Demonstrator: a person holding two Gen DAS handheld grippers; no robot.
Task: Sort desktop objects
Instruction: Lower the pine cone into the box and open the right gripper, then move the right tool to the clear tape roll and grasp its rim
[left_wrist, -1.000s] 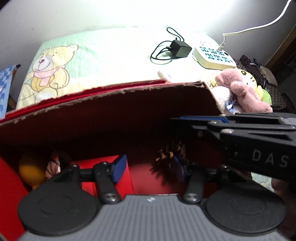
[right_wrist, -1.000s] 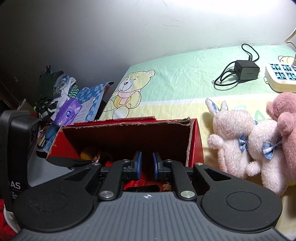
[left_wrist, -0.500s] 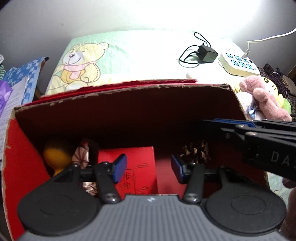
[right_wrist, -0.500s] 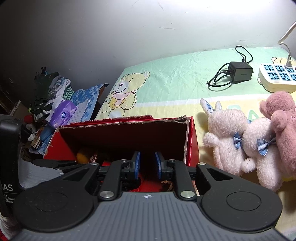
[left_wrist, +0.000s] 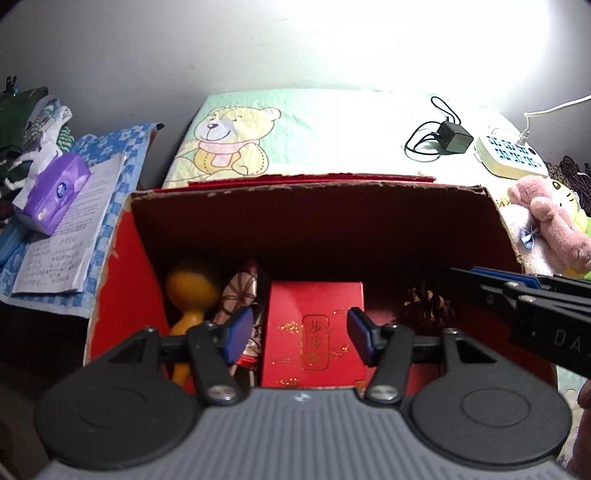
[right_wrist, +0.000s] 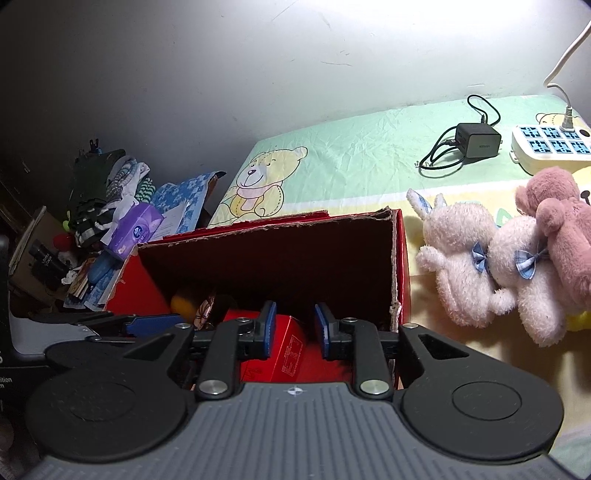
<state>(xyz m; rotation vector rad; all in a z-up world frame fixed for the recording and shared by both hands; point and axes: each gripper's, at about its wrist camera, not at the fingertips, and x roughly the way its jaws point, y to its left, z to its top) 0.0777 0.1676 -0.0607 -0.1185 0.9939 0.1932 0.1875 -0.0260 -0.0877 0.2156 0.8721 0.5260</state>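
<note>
Over the red cardboard box (left_wrist: 122, 258), you are hovering both claws empty, jaws opening: left gripper (left_wrist: 300, 335) half wide above the red gift box (left_wrist: 314, 332), right gripper (right_wrist: 294, 329) narrow, presumably releasing sorted items.

Bear-print sheet (right_wrist: 332, 162) spread under everything, pale green and yellow. Black charger (right_wrist: 478, 142) with coiled cable lying beside white power strip (right_wrist: 546, 147), white cord plugged in. Off the sheet's left edge: purple tissue pack (left_wrist: 55, 192) resting on printed paper (left_wrist: 70, 236), over blue patterned cloth (left_wrist: 110, 147). Heap of folded clothes (right_wrist: 107, 192) behind, against grey wall (right_wrist: 221, 74).
</note>
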